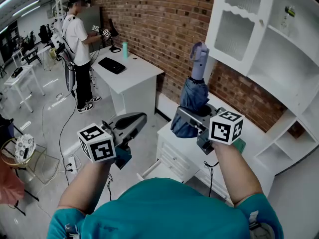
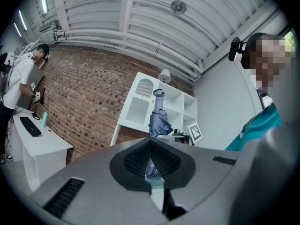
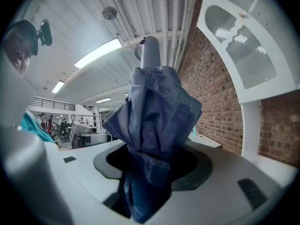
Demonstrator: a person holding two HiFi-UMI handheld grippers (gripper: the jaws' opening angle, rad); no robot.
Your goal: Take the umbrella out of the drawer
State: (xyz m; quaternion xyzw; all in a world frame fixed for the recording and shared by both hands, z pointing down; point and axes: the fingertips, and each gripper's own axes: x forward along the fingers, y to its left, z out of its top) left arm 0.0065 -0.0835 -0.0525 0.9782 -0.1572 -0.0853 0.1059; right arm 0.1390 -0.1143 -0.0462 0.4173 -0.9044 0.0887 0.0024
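Teal sleeves [image 1: 75,218] frame two grey plastic grippers. The left gripper [image 1: 138,119] has its jaws closed together, empty. The right gripper [image 1: 183,118] clamps its jaws on crumpled blue-grey fabric low on the folded umbrella [image 1: 194,96]. It stands upright in mid-air above the white cabinet [image 1: 174,156], its smooth grey handle [image 1: 199,59] topmost, with a rough brick wall [image 1: 159,24] behind.

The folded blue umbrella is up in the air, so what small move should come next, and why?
Probably carry it sideways and lower it onto the white cabinet top. The right gripper is clamped on the folded blue fabric umbrella, which stands upright, clear above the cabinet. The left gripper is shut and empty.
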